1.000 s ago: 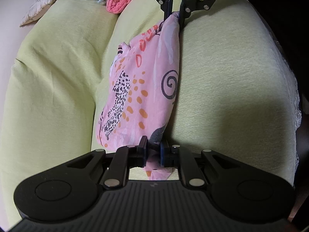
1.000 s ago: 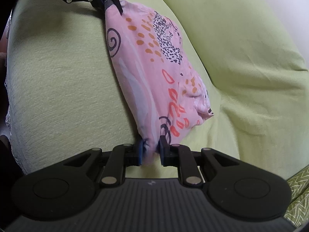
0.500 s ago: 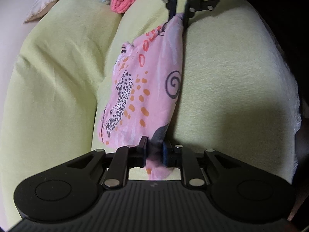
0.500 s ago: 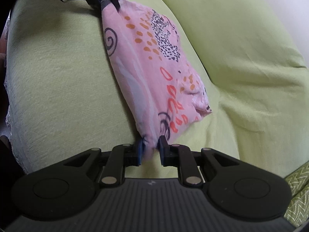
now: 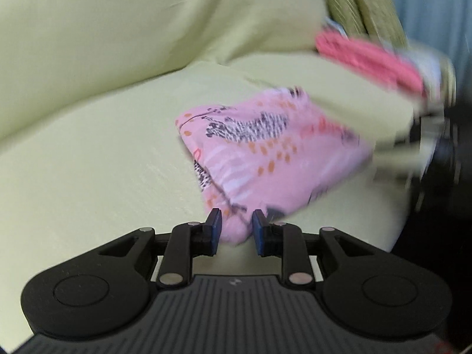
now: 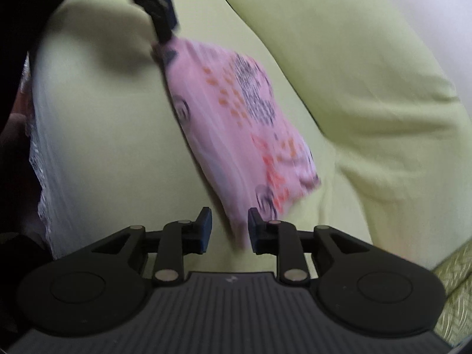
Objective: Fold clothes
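Left wrist view: the left gripper [image 5: 234, 226] has just been opening, the pink garment [image 5: 265, 150] lying loose between its fingers. The right gripper [image 6: 227, 225] has likewise just been opening at the cloth's six o'clock corner. The garment looks folded on the sofa [image 5: 103, 153]; a red one [image 5: 371, 59] at two o'clock seems left.

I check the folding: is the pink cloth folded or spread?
Folded: the pink cloth lies as a small layered bundle on the green sofa.

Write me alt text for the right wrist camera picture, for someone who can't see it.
A folded pink patterned garment lies on a light green sofa cushion, its near corner between the open right gripper fingers, which have just been opening. At its far corner, the left gripper reaches in from the top. The picture is motion-blurred.
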Demonstrator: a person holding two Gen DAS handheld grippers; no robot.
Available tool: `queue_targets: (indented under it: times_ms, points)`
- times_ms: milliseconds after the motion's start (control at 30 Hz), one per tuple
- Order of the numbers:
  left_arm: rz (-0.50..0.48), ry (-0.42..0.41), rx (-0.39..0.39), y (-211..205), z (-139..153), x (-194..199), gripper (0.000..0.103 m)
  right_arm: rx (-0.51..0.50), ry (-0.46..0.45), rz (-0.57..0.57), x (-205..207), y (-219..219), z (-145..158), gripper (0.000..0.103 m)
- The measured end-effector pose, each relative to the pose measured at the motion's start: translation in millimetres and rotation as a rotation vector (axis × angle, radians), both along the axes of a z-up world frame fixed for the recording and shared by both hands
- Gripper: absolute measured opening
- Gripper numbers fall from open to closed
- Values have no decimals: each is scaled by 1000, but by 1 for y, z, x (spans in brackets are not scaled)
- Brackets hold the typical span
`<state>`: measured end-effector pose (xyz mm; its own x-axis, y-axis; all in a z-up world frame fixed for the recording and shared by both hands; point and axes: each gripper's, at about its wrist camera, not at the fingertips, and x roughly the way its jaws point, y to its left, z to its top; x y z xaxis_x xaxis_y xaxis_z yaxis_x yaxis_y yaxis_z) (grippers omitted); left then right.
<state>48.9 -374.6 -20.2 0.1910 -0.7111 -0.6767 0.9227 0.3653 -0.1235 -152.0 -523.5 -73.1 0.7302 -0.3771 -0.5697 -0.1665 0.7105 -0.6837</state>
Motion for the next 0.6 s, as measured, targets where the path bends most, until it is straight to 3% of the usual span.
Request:
queue_targets:
  times_ms: [100,200,267,400,600]
  points:
    - [52,164,-55,-5,-6,20,25,18,-5,32,12,8,2,21]
    - [67,265,-53,-9,-15,33,2,23,-16,66,22,14,0,21]
    - [76,306,-51,-7,-19,42,1,33,-30,81,29,15,-1,21]
    - [93,301,-63,0,-25,52,1,13,-23,85,39,7,-11,21]
    - [56,291,-62,1,-22,50,2,127,13,18,27,-13,9,21]
